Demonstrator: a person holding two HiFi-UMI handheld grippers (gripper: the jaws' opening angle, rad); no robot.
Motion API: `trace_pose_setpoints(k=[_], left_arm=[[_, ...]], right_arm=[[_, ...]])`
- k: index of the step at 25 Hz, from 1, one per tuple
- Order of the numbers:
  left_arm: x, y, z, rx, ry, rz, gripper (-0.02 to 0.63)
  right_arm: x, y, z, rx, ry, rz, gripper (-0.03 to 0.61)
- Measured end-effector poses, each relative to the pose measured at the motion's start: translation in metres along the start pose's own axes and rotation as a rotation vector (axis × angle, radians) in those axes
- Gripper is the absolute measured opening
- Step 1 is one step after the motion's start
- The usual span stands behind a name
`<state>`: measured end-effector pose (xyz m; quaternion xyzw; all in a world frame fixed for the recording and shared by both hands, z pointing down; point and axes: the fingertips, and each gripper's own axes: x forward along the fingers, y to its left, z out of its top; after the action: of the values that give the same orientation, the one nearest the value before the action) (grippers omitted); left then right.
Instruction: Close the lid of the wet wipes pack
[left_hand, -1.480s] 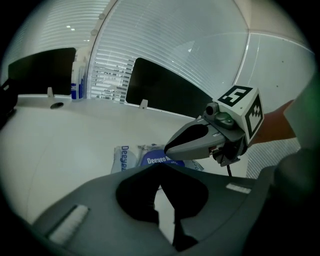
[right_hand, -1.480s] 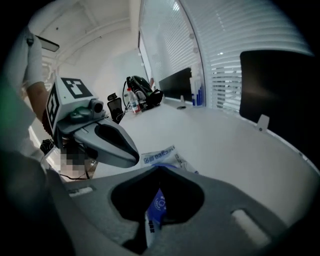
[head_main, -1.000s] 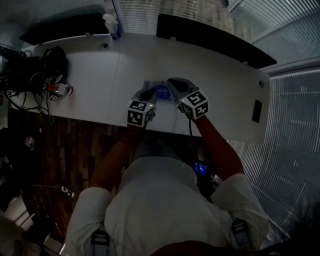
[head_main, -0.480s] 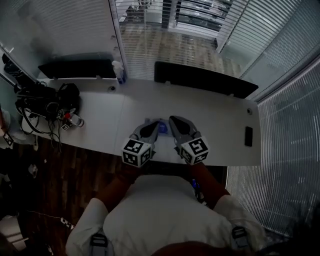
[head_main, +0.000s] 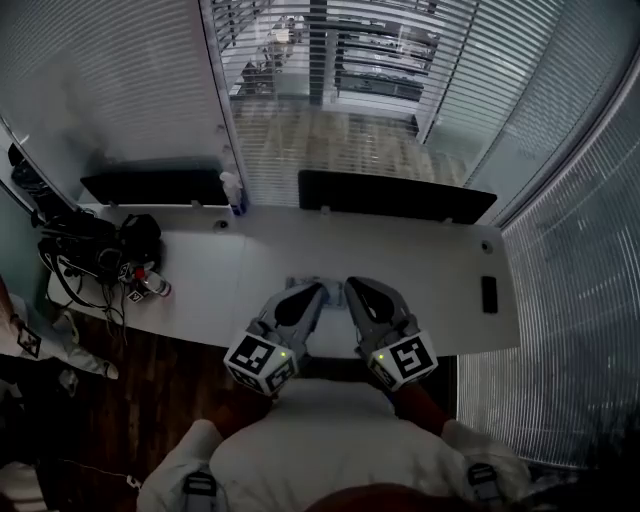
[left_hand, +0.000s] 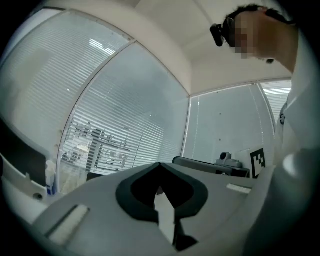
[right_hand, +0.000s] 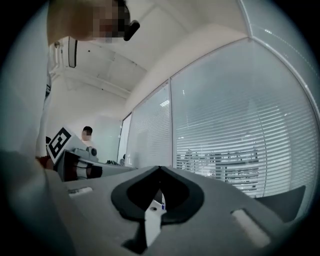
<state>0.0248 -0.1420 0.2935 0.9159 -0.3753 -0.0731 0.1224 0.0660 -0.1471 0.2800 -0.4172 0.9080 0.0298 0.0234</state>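
Note:
In the head view the wet wipes pack (head_main: 333, 291) is a small grey-blue patch on the white table (head_main: 430, 270), mostly hidden between my two grippers. The left gripper (head_main: 318, 288) and right gripper (head_main: 352, 284) lie side by side at the table's near edge, tips pointing at the pack. In the left gripper view the left gripper (left_hand: 160, 165) points up at the window blinds, with its jaws meeting and nothing between them. The right gripper (right_hand: 160, 168) looks the same in its own view. I cannot tell how the pack's lid stands.
Two long black bars (head_main: 395, 195) stand along the table's back edge, with a spray bottle (head_main: 232, 190) between them. A black bag with cables (head_main: 95, 250) and a red-capped bottle (head_main: 152, 284) sit at the left end. A black phone (head_main: 489, 294) lies at the right.
The head view has lifted and now takes in the window and blinds. Both grippers sit lower in the picture, closer to my body, still flanking the pack.

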Motion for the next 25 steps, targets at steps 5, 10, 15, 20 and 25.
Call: trace_pose_setpoints(k=[5,10,15,20,25], left_arm=[[-0.006,-0.017,0.002,0.029,-0.031,-0.019,0.003],[-0.005,-0.023,0.004,0.018,-0.033,-0.018,0.003],[-0.005,-0.019,-0.006,-0.005,-0.020,-0.009,0.003],[-0.005,-0.021,-0.006,0.002,-0.019,-0.014,0.003],[-0.008,-0.021,-0.002,0.013,-0.021,-0.003,0.003]], right_arm=[[-0.021,0.014,0.012,0.042,-0.033,-0.023,0.002],[-0.031,0.018,0.002,0.077,-0.019,-0.035,0.002],[-0.033,0.015,0.005,0.087,-0.018,-0.039,0.002],[-0.033,0.016,0.006,0.074,-0.018,-0.043,0.001],[-0.033,0.018,0.008,0.047,-0.008,-0.042,0.000]])
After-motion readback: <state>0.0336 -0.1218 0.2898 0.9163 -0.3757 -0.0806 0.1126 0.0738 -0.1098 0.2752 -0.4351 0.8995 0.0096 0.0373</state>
